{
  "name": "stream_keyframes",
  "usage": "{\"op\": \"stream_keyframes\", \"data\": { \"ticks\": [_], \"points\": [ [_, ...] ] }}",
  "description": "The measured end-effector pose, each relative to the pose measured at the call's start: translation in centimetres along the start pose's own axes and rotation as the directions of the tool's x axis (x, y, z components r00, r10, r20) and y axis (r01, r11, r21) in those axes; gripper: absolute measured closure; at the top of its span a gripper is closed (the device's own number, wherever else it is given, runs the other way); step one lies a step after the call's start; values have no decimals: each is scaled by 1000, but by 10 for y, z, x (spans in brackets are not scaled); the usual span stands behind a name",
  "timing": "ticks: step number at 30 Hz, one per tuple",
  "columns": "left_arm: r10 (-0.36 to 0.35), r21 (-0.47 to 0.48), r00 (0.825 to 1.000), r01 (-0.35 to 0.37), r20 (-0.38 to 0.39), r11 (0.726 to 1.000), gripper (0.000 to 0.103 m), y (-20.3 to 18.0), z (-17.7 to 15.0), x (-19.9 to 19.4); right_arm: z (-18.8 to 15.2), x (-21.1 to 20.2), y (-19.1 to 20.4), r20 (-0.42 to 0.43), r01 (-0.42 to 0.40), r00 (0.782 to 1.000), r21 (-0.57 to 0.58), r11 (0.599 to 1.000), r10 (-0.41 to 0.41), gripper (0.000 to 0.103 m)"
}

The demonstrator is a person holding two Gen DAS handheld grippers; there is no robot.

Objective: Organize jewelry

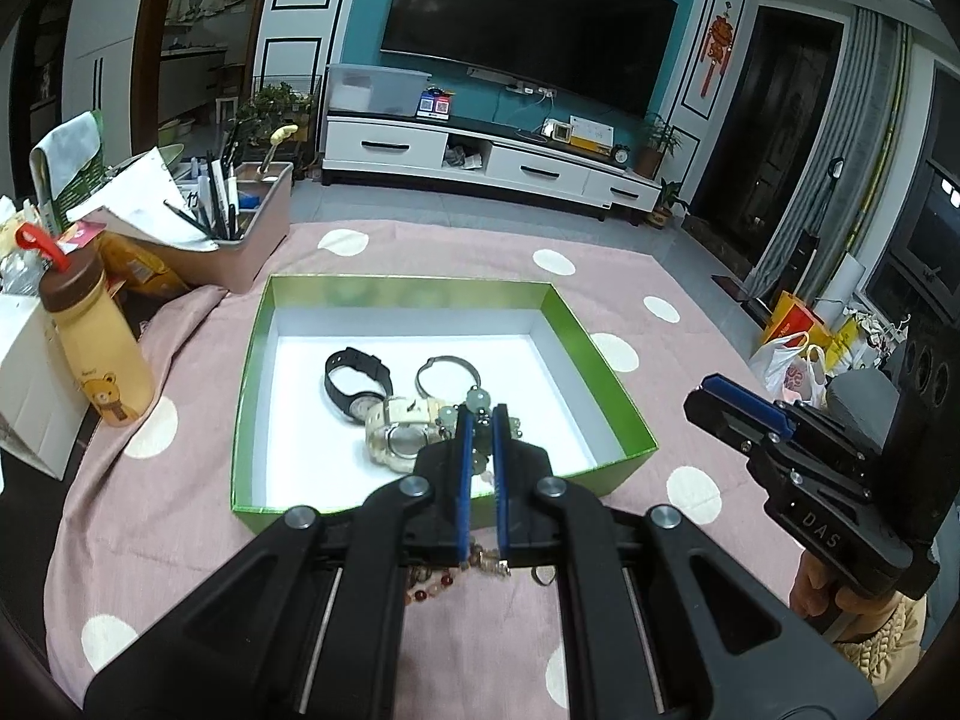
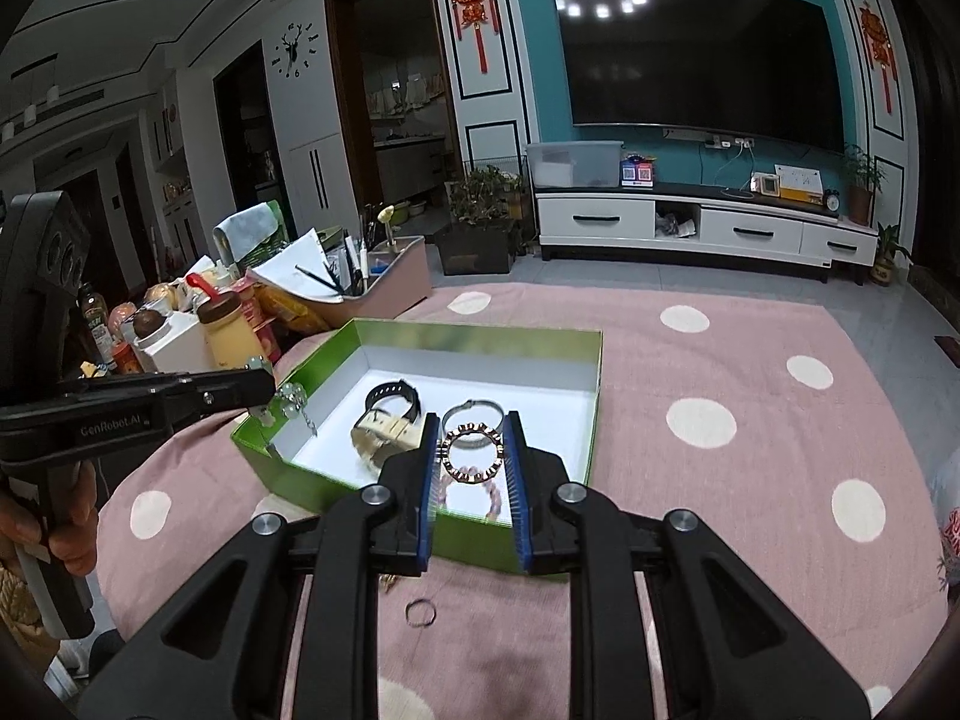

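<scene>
My left hand-held gripper [image 1: 481, 420] is clamped shut on a pale green bead string [image 1: 480, 401], pinched right at the fingertips so the beads dangle free below and can be lowered without snagging; in the right wrist view the same string [image 2: 292, 401] hangs off its tip just over the near-left corner of the box [image 2: 480, 333]. My right hand-held gripper [image 2: 474, 444] is closed on a beaded bracelet [image 2: 473, 451], the ring standing upright between the blue pads, gripped across its width so it keeps its round shape. Both hand-held grippers point down and forward at the green box, which lies just ahead of them on the pink dotted tabletop [image 2: 780, 420], so I judge both pieces are being carried toward it for dropping in. Already inside, just beyond my left fingertips, are a black watch [image 1: 354, 381], a cream watch [image 1: 399, 429] touching it, and a thin metal bangle [image 1: 447, 375] beside them. Still outside, under and behind the fingers, lie a small ring [image 2: 420, 611] on the cloth and a reddish bead bracelet [image 1: 435, 585] close to the box's near wall. Those look like the next pickups. Off to the left, well apart, sits clutter with a yellow bottle [image 1: 99, 348].
</scene>
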State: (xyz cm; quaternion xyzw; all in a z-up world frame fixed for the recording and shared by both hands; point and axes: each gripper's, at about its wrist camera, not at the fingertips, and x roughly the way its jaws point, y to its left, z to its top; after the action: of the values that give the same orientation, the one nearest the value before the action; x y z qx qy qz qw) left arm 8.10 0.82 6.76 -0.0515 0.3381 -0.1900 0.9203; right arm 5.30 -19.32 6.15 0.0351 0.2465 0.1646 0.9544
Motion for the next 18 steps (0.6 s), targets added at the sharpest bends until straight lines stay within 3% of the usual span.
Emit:
{"op": "stream_keyframes", "data": {
  "ticks": [18],
  "points": [
    [-2,1,1000,2,-26,1000,97,-1,28,54,15,32,-18,-9,35,999,18,999,-34,83]
  ]
}}
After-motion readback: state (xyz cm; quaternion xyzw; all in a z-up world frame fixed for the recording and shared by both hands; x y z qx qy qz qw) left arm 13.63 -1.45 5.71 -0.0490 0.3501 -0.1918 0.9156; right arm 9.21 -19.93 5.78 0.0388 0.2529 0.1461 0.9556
